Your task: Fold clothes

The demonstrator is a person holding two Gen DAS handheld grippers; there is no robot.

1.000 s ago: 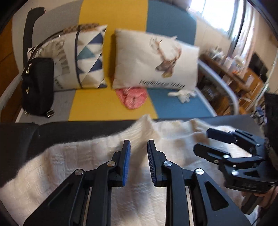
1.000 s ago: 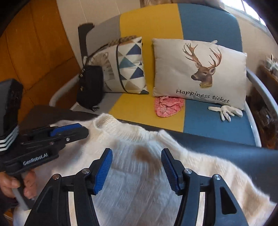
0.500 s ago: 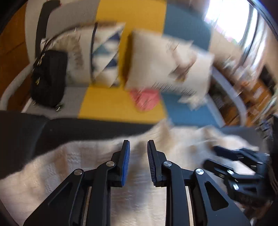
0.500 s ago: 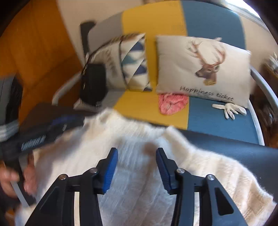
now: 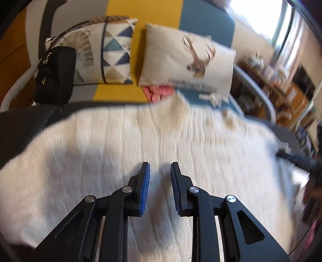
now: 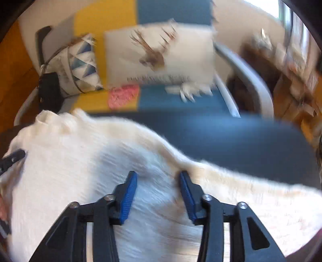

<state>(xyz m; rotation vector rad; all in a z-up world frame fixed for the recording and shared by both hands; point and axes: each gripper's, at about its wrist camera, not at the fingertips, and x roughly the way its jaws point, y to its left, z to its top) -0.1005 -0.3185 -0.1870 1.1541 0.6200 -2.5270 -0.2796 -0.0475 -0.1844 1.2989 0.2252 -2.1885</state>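
A cream knitted sweater (image 5: 140, 145) lies spread across a dark surface (image 5: 24, 125), filling most of the lower half of both wrist views, with its neckline (image 6: 50, 119) at the far edge, toward the sofa. The left tool (image 5: 158, 179) hangs over the middle of the knit with its blue-padded fingers (image 5: 145, 187) a narrow gap apart and nothing between them. The right tool (image 6: 158, 185) is over the right part of the sweater (image 6: 80, 171), near where a sleeve (image 6: 251, 193) runs off to the right; its fingers stand wide apart and empty, though whether the tips touch the fabric cannot be told through the blur. Behind the surface stands a sofa (image 5: 120, 12) in grey, yellow and blue panels, carrying a deer-print cushion (image 5: 187, 60), a triangle-patterned cushion (image 5: 112, 52), a black bag (image 5: 54, 76), a pink cloth (image 5: 159, 91) and a white glove (image 6: 189, 90).
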